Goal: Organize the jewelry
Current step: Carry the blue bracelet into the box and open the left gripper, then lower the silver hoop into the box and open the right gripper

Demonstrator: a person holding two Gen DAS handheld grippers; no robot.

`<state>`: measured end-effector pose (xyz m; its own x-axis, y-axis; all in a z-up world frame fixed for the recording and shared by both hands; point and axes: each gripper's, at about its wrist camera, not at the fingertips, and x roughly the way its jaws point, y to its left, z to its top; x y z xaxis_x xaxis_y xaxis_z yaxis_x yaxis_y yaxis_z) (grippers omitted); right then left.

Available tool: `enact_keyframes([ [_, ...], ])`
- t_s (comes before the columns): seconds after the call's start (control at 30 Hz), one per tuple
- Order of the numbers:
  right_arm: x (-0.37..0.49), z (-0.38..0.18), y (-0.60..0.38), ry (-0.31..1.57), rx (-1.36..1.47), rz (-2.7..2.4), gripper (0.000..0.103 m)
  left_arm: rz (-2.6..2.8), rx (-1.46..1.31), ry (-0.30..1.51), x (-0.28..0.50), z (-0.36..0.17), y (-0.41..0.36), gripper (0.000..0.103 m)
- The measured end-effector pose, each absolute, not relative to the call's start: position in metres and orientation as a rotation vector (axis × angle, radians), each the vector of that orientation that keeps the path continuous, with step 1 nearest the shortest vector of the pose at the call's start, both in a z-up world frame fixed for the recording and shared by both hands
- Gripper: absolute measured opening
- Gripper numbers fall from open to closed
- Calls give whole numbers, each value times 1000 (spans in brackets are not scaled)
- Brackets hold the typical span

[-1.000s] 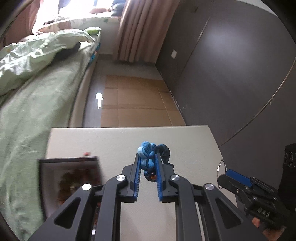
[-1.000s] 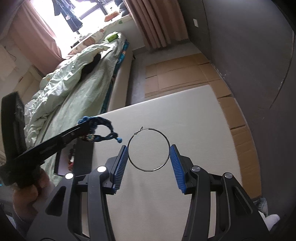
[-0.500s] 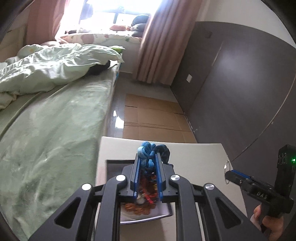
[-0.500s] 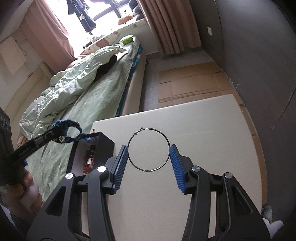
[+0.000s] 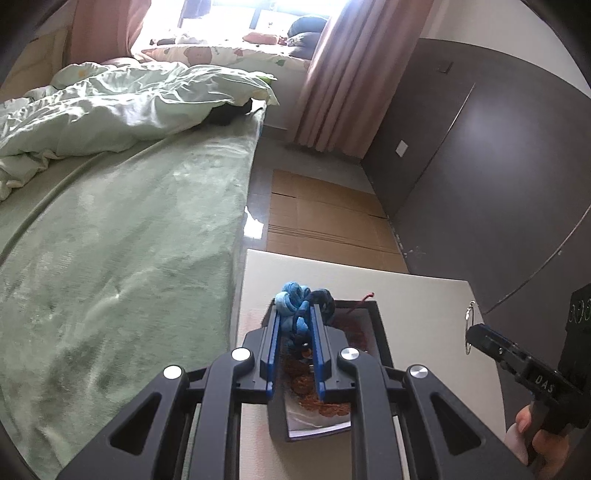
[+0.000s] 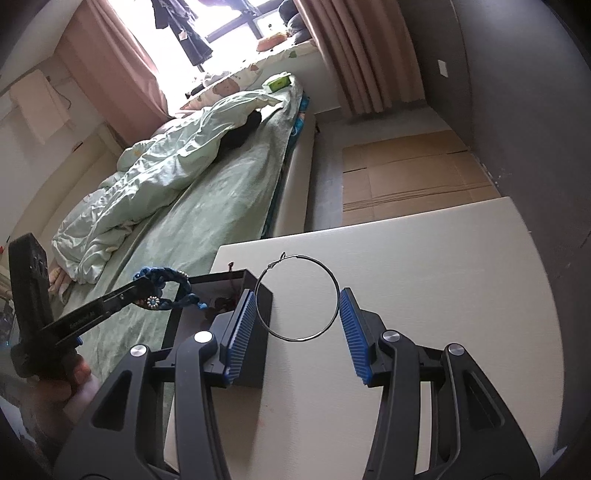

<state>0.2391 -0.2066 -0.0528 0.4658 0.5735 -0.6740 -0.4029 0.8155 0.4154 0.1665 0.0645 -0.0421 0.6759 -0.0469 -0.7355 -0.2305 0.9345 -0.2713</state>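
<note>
A bedroom: a wide bed [image 5: 122,236] under a pale green cover fills the left, with a rumpled quilt [image 6: 173,166] heaped at its far end below a bright window [image 6: 229,26]. Pink curtains [image 5: 340,74] hang beside the window, and a dark wall [image 5: 480,166] runs down the right. Flattened cardboard [image 6: 413,173] lies on the floor between bed and wall.

Near the cameras stands a cream bench [image 6: 424,314], its left edge just beside the bed. A black box [image 5: 380,332] sits at the bench's near left corner, with reddish-brown beads [image 5: 321,402] lying in it.

The left hand-held gripper [image 5: 294,325] is closed almost fully on a blue braided bracelet [image 5: 295,299], held above the box. The right hand-held gripper [image 6: 298,295] stands about half open, its blue pads [image 6: 352,321] pressing either side of a thin wire hoop earring [image 6: 334,280] held above the bench, just right of the box. A hand [image 6: 59,384] grips the left tool's handle.
</note>
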Motion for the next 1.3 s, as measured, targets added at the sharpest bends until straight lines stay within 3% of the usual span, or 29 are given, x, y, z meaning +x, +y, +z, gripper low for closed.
enact_keyframes([
  [0.23,238,-57,-193,917,182,619,48,97,-329,855,169,-43,62,16],
  [0.27,238,-57,-192,919,179,619,48,81,-326,863,170,-44,59,24],
  [0.3,237,-58,-191,921,178,620,48,65,-332,862,170,-44,58,47],
  [0.37,237,-58,-191,923,175,621,48,60,-330,833,166,-39,55,75],
  [0.67,231,-55,-184,921,191,646,48,90,-360,808,157,-29,67,76],
  [0.8,224,-54,-173,922,209,680,48,114,-376,781,148,-22,79,88],
  [0.97,215,-57,-152,937,214,724,48,125,-408,757,140,-15,95,95],
  [1.3,200,-64,-110,971,190,776,48,159,-495,751,129,-10,130,95],
])
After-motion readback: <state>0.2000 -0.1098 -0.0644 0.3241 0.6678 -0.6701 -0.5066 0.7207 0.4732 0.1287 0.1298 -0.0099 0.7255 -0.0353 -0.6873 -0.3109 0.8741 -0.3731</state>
